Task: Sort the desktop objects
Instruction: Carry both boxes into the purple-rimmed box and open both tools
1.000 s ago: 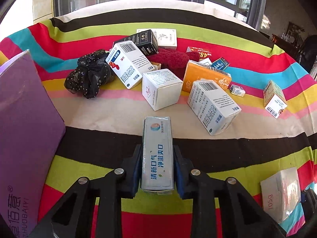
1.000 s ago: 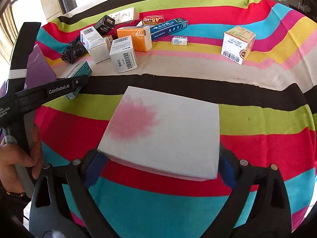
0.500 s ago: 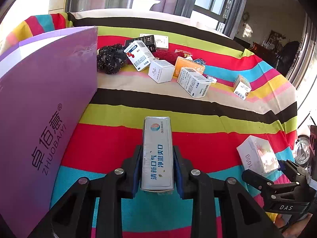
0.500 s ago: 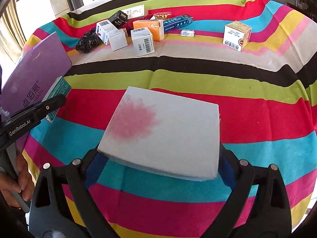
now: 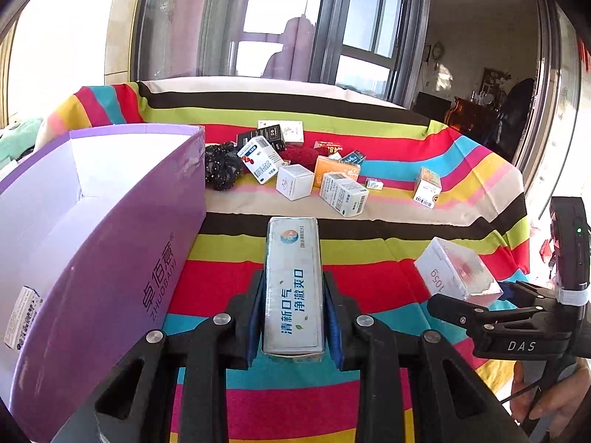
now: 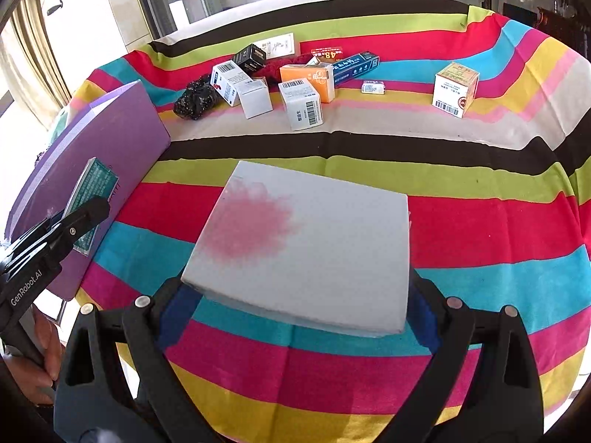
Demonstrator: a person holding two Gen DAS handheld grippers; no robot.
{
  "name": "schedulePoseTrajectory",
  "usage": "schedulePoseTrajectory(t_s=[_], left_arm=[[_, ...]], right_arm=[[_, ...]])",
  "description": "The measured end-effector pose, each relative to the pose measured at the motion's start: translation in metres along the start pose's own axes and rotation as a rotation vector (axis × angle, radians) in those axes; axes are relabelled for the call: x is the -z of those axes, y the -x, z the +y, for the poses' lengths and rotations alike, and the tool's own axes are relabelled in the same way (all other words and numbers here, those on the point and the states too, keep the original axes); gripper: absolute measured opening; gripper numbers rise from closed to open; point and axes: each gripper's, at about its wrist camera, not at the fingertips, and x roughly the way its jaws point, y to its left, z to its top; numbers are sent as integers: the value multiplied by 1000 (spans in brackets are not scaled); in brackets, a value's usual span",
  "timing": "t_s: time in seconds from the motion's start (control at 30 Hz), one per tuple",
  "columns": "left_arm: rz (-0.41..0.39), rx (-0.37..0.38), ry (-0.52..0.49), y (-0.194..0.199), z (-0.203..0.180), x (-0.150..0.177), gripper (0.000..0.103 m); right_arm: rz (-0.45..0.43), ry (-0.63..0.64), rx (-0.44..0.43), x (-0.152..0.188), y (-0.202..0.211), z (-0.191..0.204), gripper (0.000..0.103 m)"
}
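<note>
My left gripper (image 5: 293, 306) is shut on a long white and blue box (image 5: 293, 288) with blue print, held above the striped cloth beside an open purple box (image 5: 110, 258). My right gripper (image 6: 303, 295) is shut on a flat white box with a pink blotch (image 6: 306, 243), carried over the red and blue stripes. The right wrist view shows the left gripper (image 6: 86, 214) with its box (image 6: 92, 199) against the purple box's (image 6: 122, 140) side. In the left wrist view the right gripper (image 5: 476, 302) holds the white box (image 5: 454, 271) at the right.
Several small cartons (image 5: 295, 181) and a black scrunchie (image 5: 221, 166) lie in a cluster at the far side of the striped table (image 6: 480, 221). A lone carton (image 6: 456, 88) stands far right. One small box (image 5: 24, 317) lies inside the purple box. Windows stand behind the table.
Both grippers have drawn back and up from the cluster with their boxes. The left one has come alongside the purple box, whose open inside now shows.
</note>
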Motion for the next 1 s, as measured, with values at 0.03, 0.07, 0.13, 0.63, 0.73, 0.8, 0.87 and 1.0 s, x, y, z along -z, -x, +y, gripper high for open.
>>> schedulePoseTrajectory(t_s=[0.03,0.07,0.13,0.63,0.73,0.8,0.87,1.0], left_arm=[[-24,4,1,8,1,-4,29],[-52,11,5,17,2,-9,29],[-105,23,23,36,6,-17,29],[-238,-284,283,111,143,-24,30],[-214,-342,317,109,169,-24,30],[-204,-375,335,108,185,-20,30],[-183,-396,351,105,197,-18,30],[-154,-418,351,100,208,-16,30]], right_arm=[[-16,4,-24,-4,4,5,96],[-35,12,-49,-8,7,12,96],[-72,44,-92,-16,14,30,96],[-281,440,-350,-72,27,233,96],[-281,504,-386,-74,19,268,96],[-269,538,-385,-74,9,288,96],[-250,553,-396,-75,-2,301,96],[-205,568,-392,-75,-21,313,96]])
